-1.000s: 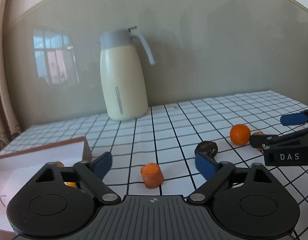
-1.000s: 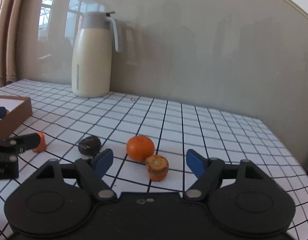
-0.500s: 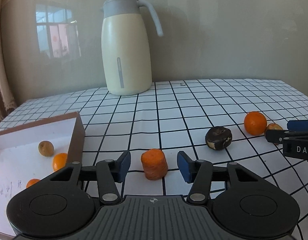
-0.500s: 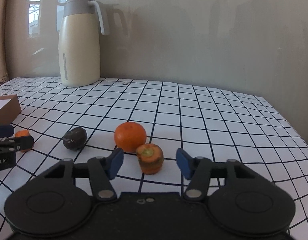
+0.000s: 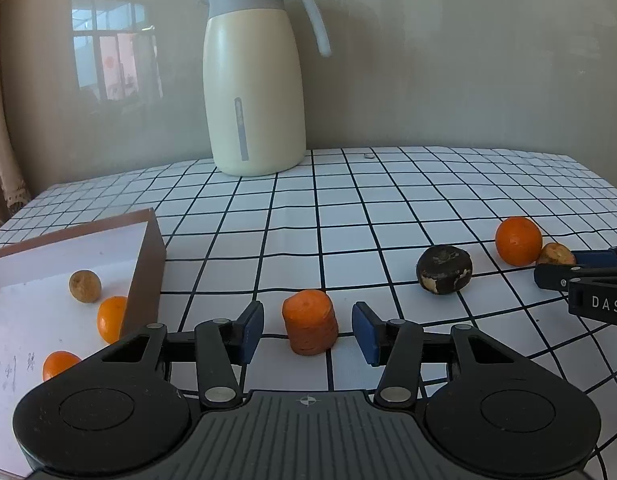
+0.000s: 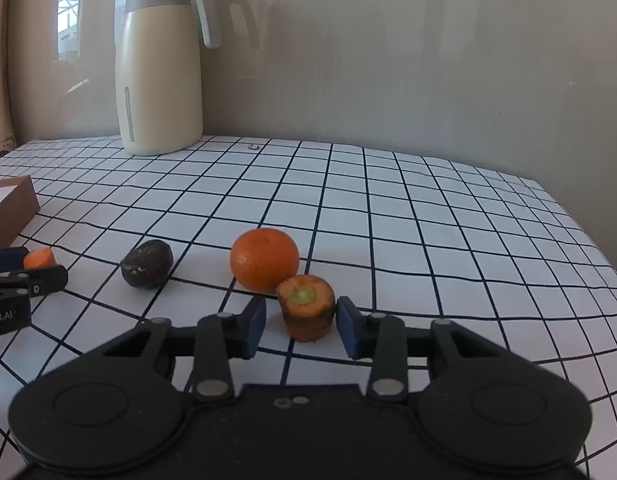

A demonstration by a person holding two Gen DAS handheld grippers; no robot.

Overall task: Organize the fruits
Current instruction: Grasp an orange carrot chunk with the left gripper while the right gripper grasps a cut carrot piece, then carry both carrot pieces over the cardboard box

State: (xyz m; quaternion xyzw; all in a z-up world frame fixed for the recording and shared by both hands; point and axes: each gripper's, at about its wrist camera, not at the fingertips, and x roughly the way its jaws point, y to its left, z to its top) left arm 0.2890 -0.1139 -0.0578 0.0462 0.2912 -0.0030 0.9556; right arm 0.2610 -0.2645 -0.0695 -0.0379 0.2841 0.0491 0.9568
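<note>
In the left wrist view an orange carrot chunk (image 5: 308, 322) stands upright on the checked tablecloth, between the blue pads of my left gripper (image 5: 308, 332). Its jaws are closing, with a gap still on both sides. In the right wrist view a carrot stub with a green top (image 6: 306, 306) sits between the pads of my right gripper (image 6: 301, 328). These jaws are closing too: the right pad is almost at the stub, the left pad is apart. A mandarin (image 6: 264, 260) lies just behind the stub. A dark round fruit (image 6: 147, 263) lies to its left.
A brown box (image 5: 148, 264) at the left holds a small brown ball (image 5: 84, 286) and two mandarins (image 5: 110, 318). A cream jug (image 5: 254, 76) stands by the back wall. The other gripper's fingers (image 5: 556, 276) reach in from the right. The table edge (image 6: 580, 232) runs along the right.
Both grippers came forward and a little down onto their carrot pieces. Both pairs of jaws narrowed from wide apart to close around the pieces.
</note>
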